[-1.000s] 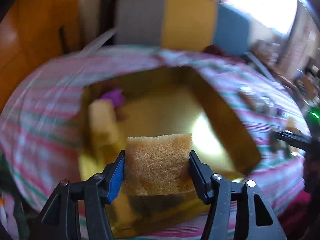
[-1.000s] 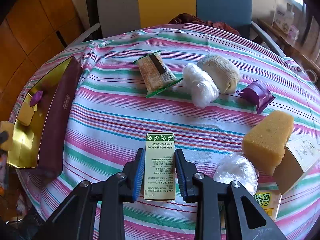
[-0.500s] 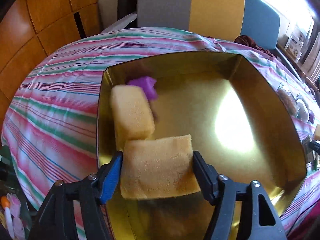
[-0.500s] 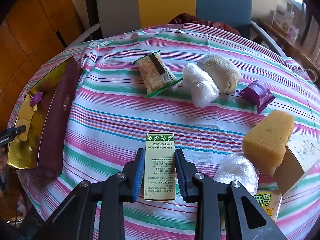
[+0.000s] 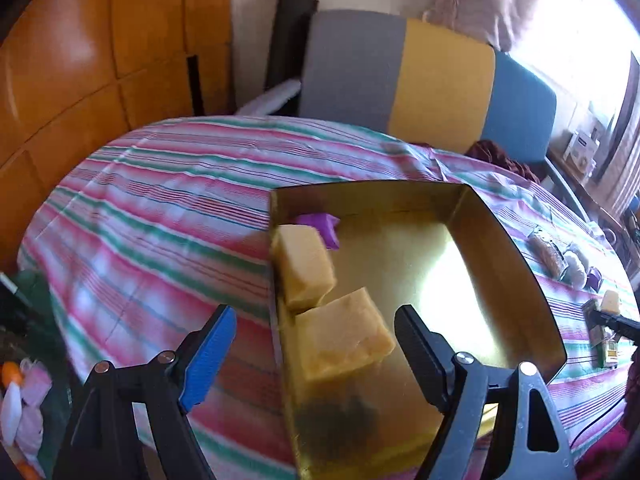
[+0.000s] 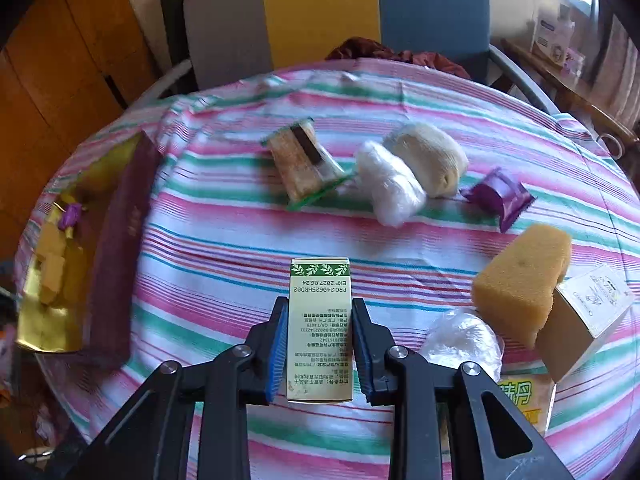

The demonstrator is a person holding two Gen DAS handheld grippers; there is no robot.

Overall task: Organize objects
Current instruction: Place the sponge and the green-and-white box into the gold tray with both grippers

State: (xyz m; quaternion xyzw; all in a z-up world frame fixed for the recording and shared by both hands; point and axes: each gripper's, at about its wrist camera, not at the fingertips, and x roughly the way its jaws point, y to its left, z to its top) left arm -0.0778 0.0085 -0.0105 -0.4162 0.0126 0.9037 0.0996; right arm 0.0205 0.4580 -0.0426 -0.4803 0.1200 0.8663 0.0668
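My left gripper (image 5: pixel 314 334) hovers over the near left corner of the gold box (image 5: pixel 516 252), its jaws still opening wide. A yellow sponge (image 5: pixel 344 338) lies loose on the box floor between and beyond the fingers, free of both pads. Behind it sit a second yellow sponge (image 5: pixel 306 266) and a purple packet (image 5: pixel 322 224). My right gripper (image 6: pixel 318 334) is shut on a small green and white carton (image 6: pixel 320 320) above the striped cloth. The gold box (image 6: pixel 48 320) also shows at the left of the right wrist view.
On the striped tablecloth (image 6: pixel 224 248) lie a snack pack (image 6: pixel 302 162), a white plastic bundle (image 6: pixel 390 190), a cream bundle (image 6: pixel 430 158), a purple packet (image 6: pixel 500 196), an orange sponge (image 6: pixel 524 280), a beige carton (image 6: pixel 584 320) and a clear bag (image 6: pixel 464 340). A chair (image 6: pixel 320 12) stands behind.
The left jaws spread and let go of the yellow sponge, which now rests in the gold box. The left gripper drew back and to the left. The right gripper stayed put with its carton.
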